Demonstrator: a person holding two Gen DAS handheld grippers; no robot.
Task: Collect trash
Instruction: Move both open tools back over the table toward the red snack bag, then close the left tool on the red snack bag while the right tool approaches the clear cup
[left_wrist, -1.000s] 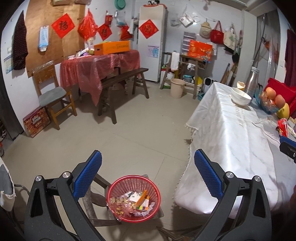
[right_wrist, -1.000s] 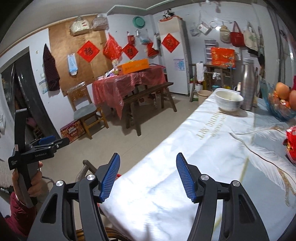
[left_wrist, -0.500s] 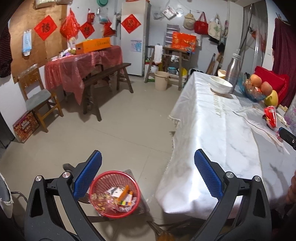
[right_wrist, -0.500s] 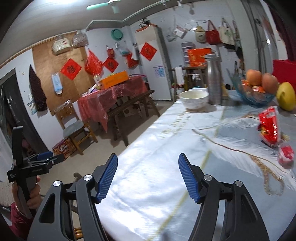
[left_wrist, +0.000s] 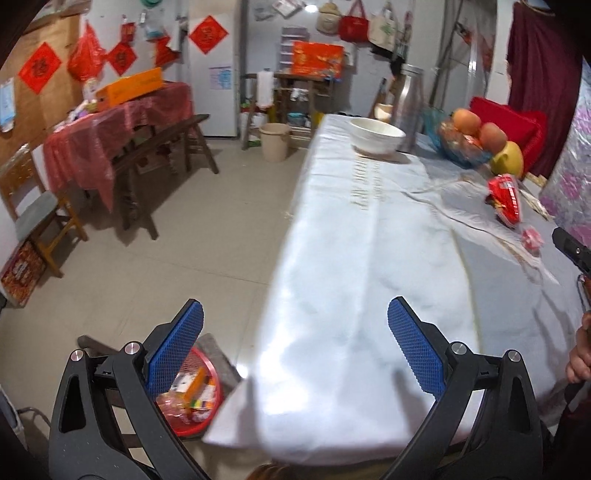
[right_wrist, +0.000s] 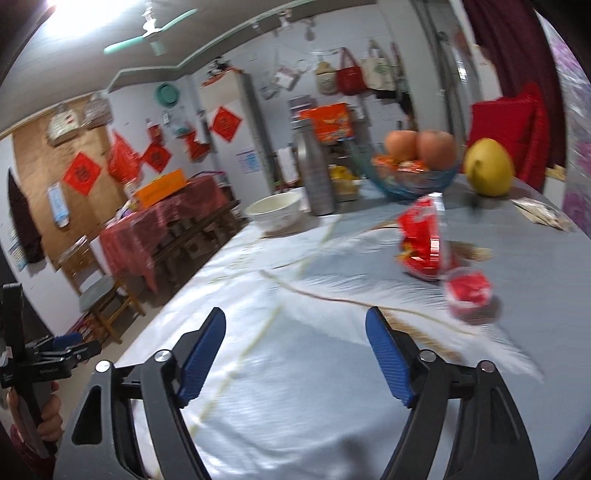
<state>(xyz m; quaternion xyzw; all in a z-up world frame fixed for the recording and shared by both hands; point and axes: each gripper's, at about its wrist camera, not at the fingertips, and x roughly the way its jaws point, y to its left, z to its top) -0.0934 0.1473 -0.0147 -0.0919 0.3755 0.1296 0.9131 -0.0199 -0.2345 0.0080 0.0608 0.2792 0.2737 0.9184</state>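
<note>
Both the left hand-held gripper (left_wrist: 295, 332) and the right hand-held gripper (right_wrist: 295, 343) are released and empty above the counter (right_wrist: 295, 387), the right's jaws having just been widening. A red wrapper (right_wrist: 421, 240) and a small red cup (right_wrist: 467, 291) lie ahead on the counter. The red basket (left_wrist: 210, 402) of trash sits on the floor.

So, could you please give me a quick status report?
Both grippers open, empty; right gripper jaws just widened. Red snack wrapper and small red wrapper lie ahead on table. Path clear.
</note>
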